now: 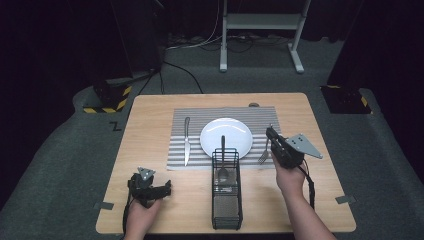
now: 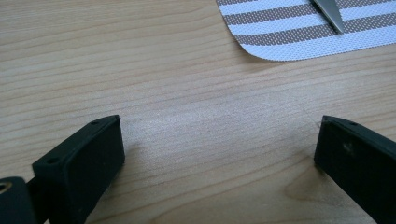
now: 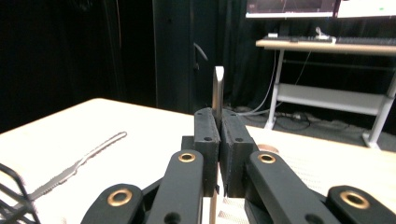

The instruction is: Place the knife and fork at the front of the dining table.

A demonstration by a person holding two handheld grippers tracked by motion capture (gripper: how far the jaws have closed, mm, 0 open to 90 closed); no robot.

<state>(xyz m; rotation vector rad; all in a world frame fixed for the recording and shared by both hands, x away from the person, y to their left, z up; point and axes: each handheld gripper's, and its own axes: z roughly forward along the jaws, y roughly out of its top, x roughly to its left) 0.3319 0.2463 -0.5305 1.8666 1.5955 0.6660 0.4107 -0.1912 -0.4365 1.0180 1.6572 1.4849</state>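
Observation:
A striped placemat (image 1: 195,120) lies on the wooden table (image 1: 150,115) with a white plate (image 1: 232,135) at its middle and a knife (image 1: 186,142) to the plate's left. My right gripper (image 1: 270,133) hovers right of the plate, shut on a fork (image 1: 264,153) whose tines hang toward the mat. In the right gripper view the fork's handle end (image 3: 218,88) sticks up between the closed jaws, and the knife (image 3: 79,165) lies at the left. My left gripper (image 1: 166,189) rests open near the front left; its view shows bare wood between its fingers (image 2: 84,163) and the knife tip (image 2: 331,11).
A black wire basket (image 1: 226,205) stands at the front centre with a spoon (image 1: 223,157) upright in it; its wires (image 3: 11,191) edge the right gripper view. A small brown disc (image 1: 254,105) sits at the far table edge. A white desk frame (image 1: 260,22) stands behind.

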